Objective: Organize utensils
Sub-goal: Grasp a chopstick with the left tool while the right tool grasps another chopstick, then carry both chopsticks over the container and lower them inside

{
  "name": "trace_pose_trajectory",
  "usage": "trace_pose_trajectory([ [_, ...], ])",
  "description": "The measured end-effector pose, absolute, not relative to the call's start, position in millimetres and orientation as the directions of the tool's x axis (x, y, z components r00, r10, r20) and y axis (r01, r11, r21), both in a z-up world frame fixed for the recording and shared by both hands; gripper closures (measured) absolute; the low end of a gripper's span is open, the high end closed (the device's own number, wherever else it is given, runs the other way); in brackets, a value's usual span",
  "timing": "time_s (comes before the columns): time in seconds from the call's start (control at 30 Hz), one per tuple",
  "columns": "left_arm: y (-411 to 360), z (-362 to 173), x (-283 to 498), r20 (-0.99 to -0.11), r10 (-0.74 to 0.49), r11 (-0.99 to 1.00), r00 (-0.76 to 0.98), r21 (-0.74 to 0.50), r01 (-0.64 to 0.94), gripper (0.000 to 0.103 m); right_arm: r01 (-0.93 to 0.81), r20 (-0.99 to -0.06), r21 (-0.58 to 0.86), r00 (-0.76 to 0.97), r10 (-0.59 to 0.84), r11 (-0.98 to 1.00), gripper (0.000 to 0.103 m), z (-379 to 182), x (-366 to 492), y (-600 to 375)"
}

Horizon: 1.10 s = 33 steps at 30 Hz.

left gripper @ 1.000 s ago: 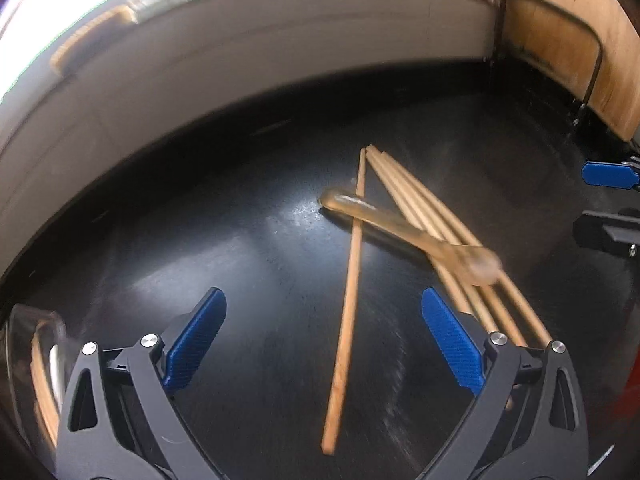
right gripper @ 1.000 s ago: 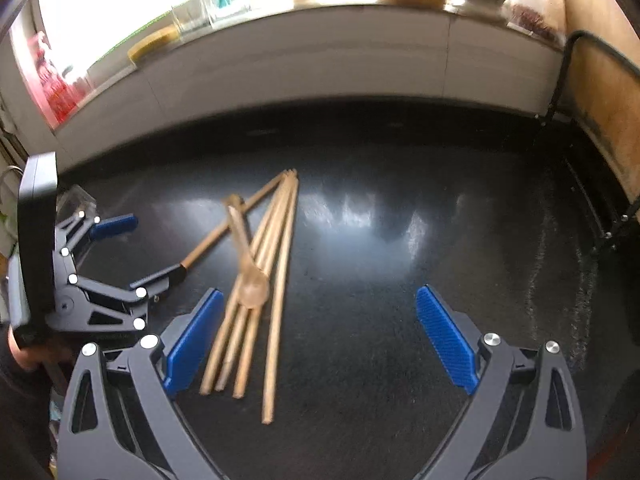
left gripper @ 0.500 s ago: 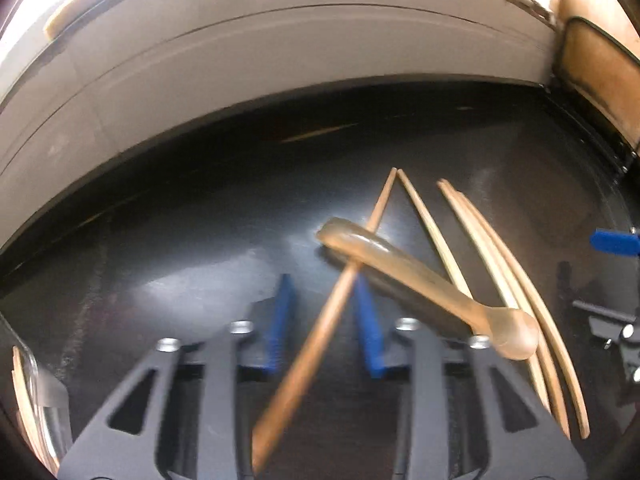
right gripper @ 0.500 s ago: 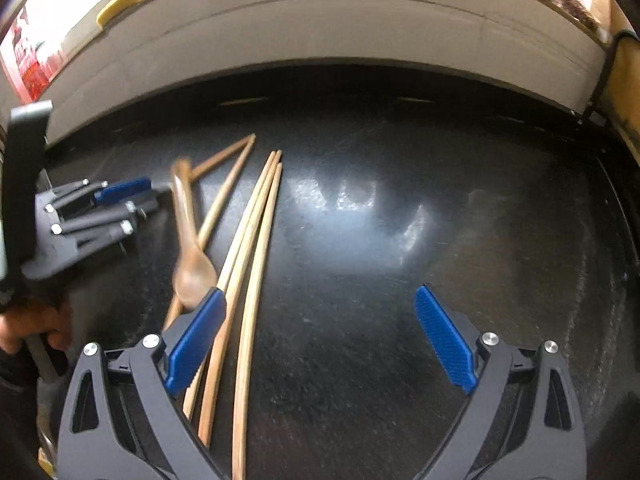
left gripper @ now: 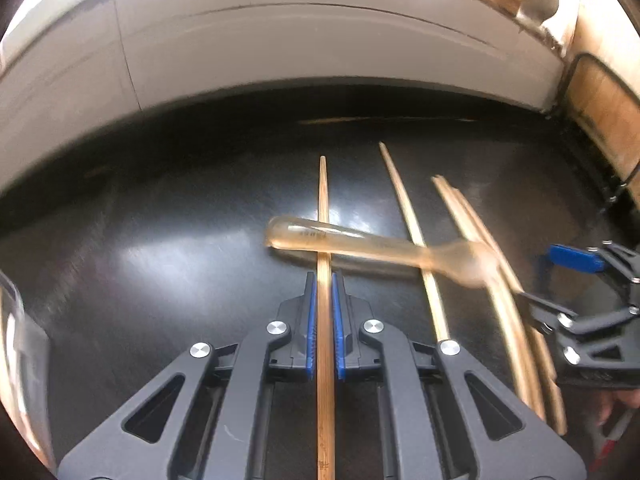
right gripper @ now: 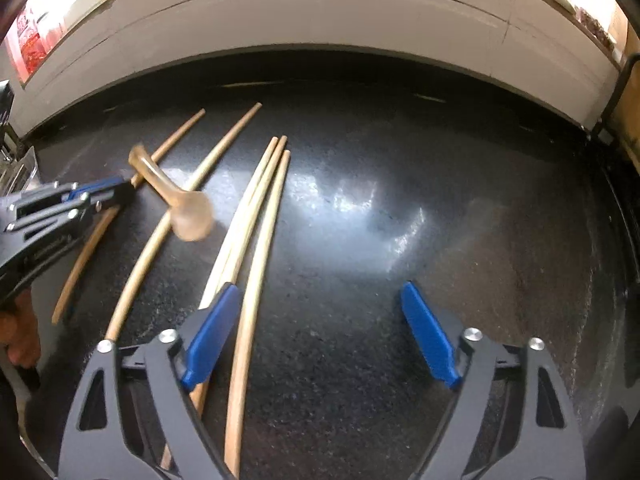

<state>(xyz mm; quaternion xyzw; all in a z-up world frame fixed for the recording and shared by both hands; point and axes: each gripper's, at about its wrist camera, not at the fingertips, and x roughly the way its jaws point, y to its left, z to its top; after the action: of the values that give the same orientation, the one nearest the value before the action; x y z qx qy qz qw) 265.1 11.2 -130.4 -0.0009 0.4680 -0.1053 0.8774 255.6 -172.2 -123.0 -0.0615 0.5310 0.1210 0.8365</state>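
Note:
My left gripper (left gripper: 323, 280) is shut on a single bamboo chopstick (left gripper: 323, 200) that runs straight out between its blue pads. A translucent amber spoon (left gripper: 360, 242) lies across that chopstick, its bowl blurred at the right. Another chopstick (left gripper: 412, 236) and a bundle of chopsticks (left gripper: 496, 280) lie to the right on the black countertop (left gripper: 160, 280). My right gripper (right gripper: 320, 320) hangs low over the bundle (right gripper: 240, 240), its jaws closing. One chopstick (right gripper: 256, 280) lies between them just inside the left pad, and neither pad presses on it. The left gripper (right gripper: 92, 196) and spoon (right gripper: 180, 200) show at that view's left.
A white backsplash (left gripper: 280, 60) curves along the back of the counter. A black wire rack with a wooden board (left gripper: 600, 112) stands at the right. A clear container (left gripper: 16, 360) sits at the left edge. A person's hand (right gripper: 20, 340) holds the left gripper.
My left gripper has closed on the single chopstick and turned it straight. The spoon swung across it. My right gripper sank toward the chopstick bundle and its jaws narrowed a little.

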Motion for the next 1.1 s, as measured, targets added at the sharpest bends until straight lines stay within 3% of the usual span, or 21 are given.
trace_pose_trajectory([
  [0.03, 7, -131, 260, -0.819, -0.214, 0.972, 0.532, -0.127, 0.195, 0.096, -0.262, -0.904, 0.025, 0.405, 0.134, 0.965, 0.094, -121, 255, -168],
  [0.17, -19, -134, 239, -0.808, -0.324, 0.942, 0.493, -0.225, 0.250, 0.096, -0.261, -0.908, 0.060, 0.386, 0.162, 0.963, 0.095, -120, 250, -168],
  [0.3, -28, -134, 223, -0.814, -0.376, 0.926, 0.443, -0.319, 0.201, 0.096, -0.194, -0.897, 0.144, 0.389, 0.211, 0.970, 0.095, -110, 235, -186],
  [0.63, 3, -68, 162, -0.749, -0.208, 0.978, 0.628, -0.170, 0.121, 0.097, -0.155, -0.837, 0.156, 0.503, 0.214, 0.975, 0.095, -59, 202, -205],
  [0.87, 9, -29, 140, -0.690, -0.210, 0.977, 0.692, -0.178, 0.119, 0.097, -0.161, -0.818, 0.180, 0.523, 0.238, 0.970, 0.095, -37, 185, -206],
  [1.1, 35, -20, 128, -0.690, -0.169, 0.983, 0.704, -0.169, 0.070, 0.097, -0.184, -0.807, 0.204, 0.525, 0.271, 0.962, 0.095, -23, 178, -199],
])
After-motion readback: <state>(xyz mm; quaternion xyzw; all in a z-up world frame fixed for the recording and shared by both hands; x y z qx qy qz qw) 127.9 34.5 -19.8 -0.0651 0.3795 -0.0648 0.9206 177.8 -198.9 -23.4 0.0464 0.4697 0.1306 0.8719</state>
